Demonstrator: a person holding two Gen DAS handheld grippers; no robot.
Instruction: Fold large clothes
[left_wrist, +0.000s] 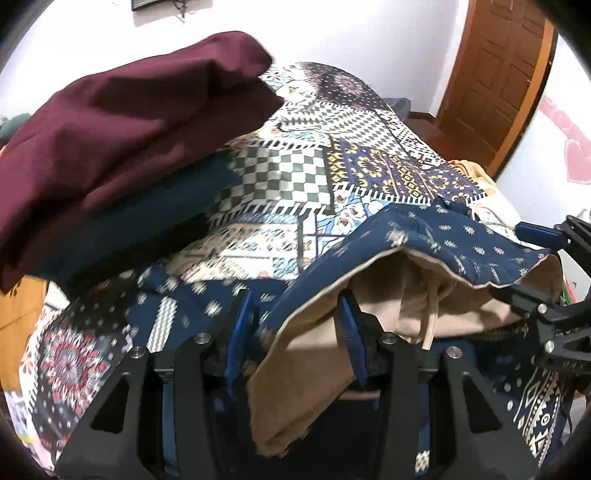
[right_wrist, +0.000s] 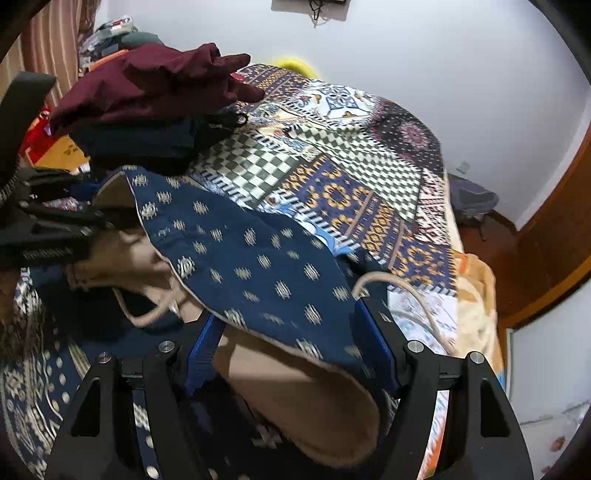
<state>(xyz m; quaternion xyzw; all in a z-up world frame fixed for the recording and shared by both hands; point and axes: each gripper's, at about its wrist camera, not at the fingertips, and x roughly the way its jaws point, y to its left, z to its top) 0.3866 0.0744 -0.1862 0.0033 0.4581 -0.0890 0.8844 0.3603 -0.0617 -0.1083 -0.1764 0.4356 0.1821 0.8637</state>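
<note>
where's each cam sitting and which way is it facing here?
Left wrist: on the left gripper, angled down over the navy patterned garment on the patchwork bedspread; own jaws open, right gripper at right edge.
Right wrist: on the right gripper, same downward look; own jaws open, left gripper at left edge.
Shared: garment, bedspread, maroon folded cloth, wooden door.

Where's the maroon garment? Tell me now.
The maroon garment tops a stack of folded dark clothes at the upper left of both views, on the patchwork bedspread, beyond the blue patterned garment.
</note>
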